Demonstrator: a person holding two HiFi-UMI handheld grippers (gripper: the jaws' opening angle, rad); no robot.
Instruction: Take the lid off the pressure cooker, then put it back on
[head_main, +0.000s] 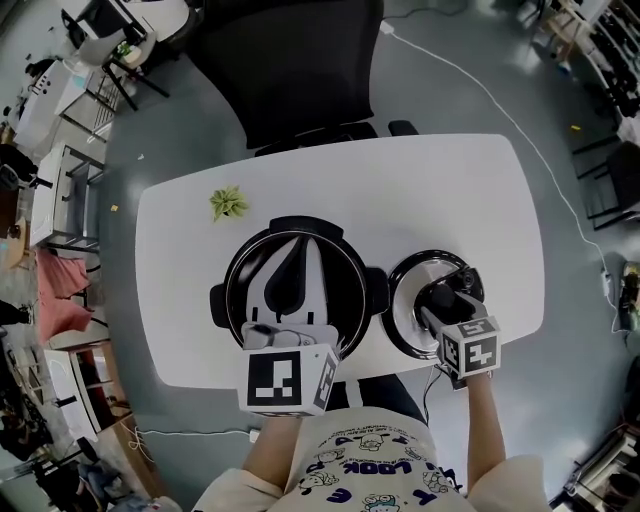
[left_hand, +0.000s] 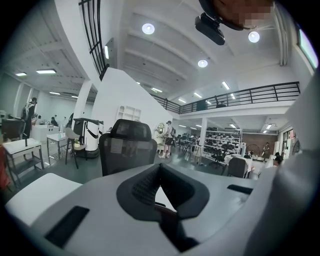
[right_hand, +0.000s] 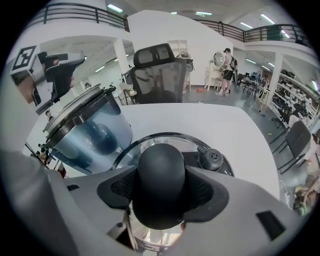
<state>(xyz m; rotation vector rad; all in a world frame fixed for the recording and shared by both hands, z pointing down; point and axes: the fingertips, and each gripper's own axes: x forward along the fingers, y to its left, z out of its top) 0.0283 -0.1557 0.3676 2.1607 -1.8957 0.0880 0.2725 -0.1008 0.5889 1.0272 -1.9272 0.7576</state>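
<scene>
We see the lid (head_main: 404, 300), glass with a steel rim, off the pot and over the white table (head_main: 450, 190), just beside the pressure cooker (head_main: 293, 222) at its 3 o'clock in the head view. We cannot tell whether it rests on the table or hangs just above it. The black knob (right_hand: 160, 165) at the lid's middle sits between the jaws of our right gripper (head_main: 444, 300), whose pads press on it from both sides, so this tool has the lid by the knob. In the right gripper view a small dark valve (right_hand: 212, 159) stands on the lid at about 2 o'clock from the knob, and the open pot shows at about 10 o'clock, shiny inside. The cooker itself stands uncovered near the middle of the table, with a black side handle at 3 o'clock and another at 9 o'clock. Our left gripper (head_main: 285, 335) is over the pot's rim at 6 o'clock, jaws brought together with nothing between them; its own view looks level across the table. A small green plant (head_main: 228, 203) lies on the table at about 11 o'clock from the pot, apart from it. A black mesh chair (head_main: 300, 60) stands at 12 o'clock beyond the table's far edge, and a white cable (head_main: 500, 110) runs over the grey floor at about 2 o'clock.
</scene>
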